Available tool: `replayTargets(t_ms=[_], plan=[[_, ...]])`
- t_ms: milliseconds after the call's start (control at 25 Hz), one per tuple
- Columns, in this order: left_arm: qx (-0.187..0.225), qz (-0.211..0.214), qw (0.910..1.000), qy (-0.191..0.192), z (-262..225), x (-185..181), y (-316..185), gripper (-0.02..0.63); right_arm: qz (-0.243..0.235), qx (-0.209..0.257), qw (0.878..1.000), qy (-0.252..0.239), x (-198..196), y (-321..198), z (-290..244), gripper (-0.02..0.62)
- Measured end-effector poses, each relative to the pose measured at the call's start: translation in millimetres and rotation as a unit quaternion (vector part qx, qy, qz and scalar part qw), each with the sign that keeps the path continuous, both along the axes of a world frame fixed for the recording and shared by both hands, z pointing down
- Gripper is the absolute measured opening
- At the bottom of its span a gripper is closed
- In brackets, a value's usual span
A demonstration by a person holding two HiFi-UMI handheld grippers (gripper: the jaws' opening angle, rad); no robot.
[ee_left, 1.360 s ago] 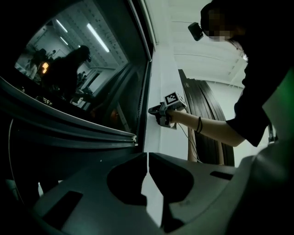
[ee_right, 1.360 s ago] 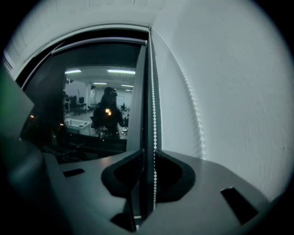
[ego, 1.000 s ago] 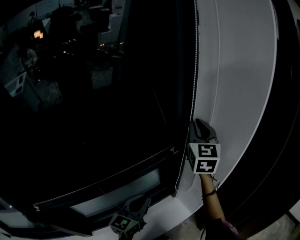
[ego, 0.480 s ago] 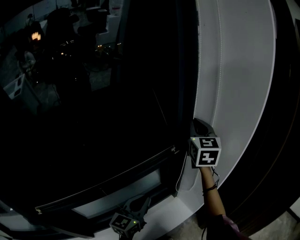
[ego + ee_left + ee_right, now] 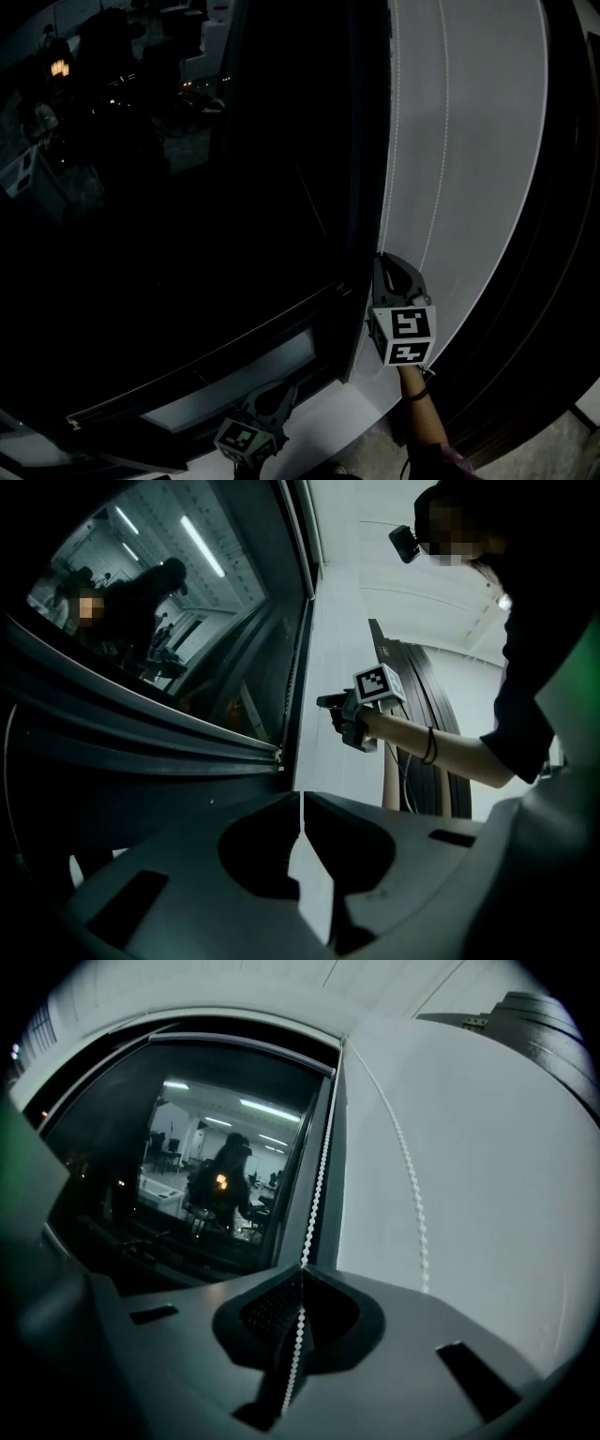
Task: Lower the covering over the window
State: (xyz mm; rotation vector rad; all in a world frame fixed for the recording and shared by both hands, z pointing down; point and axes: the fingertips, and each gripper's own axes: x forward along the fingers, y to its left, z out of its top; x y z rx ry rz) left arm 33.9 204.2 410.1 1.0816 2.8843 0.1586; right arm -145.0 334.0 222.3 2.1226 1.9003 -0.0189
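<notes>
A white bead chain point(image 5: 391, 169) hangs in two strands on the white wall beside the dark window point(image 5: 187, 187). My right gripper point(image 5: 379, 267) points up along the window's edge; its jaws have just been closing and now grip the strand nearer the glass point(image 5: 319, 1176). In the right gripper view the beads run between the meeting jaws of the right gripper point(image 5: 301, 1279). The other strand point(image 5: 412, 1204) hangs free. My left gripper point(image 5: 281, 398) stays low by the sill; in its own view the left gripper point(image 5: 301, 803) is shut with nothing in it. The covering is not plainly visible.
White wall point(image 5: 487, 141) lies right of the chain, with a dark curved edge beyond it. The window's lower frame rail point(image 5: 206, 361) runs below the glass. In the left gripper view the person's forearm point(image 5: 441, 752) reaches toward the chain. The glass reflects a lit room.
The right gripper's jaws have gone from apart to shut on the near chain strand, and the gripper has sunk a little along the window edge. The left gripper stayed put.
</notes>
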Motion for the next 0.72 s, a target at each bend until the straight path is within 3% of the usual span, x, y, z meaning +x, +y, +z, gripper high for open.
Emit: replayTargets(t_ms=[120, 240, 440, 720], plan=[[-0.005, 0.01, 0.9999, -0.006, -6.2, -5.6, 2.5, 0.0, 0.003, 0.001, 1.0, 0.0, 5.0, -8.3, 3.6, 0.011], [-0.026, 0.027, 0.9992, -0.013, -22.0, -14.2, 7.4, 0.0, -0.004, 0.041, 0.999, 0.014, 9.9, -10.3, 30.6, 0.011], [-0.059, 0.055, 0.9966, -0.02, -49.8, -27.6, 10.0, 0.0, 0.001, 0.129, 0.992, 0.016, 18.5, -18.3, 135.1, 0.011], [-0.077, 0.092, 0.9925, -0.026, -81.6, -57.0, 21.8, 0.025, -0.01, 0.193, 0.981, 0.005, 40.7, -52.4, 262.6, 0.011]])
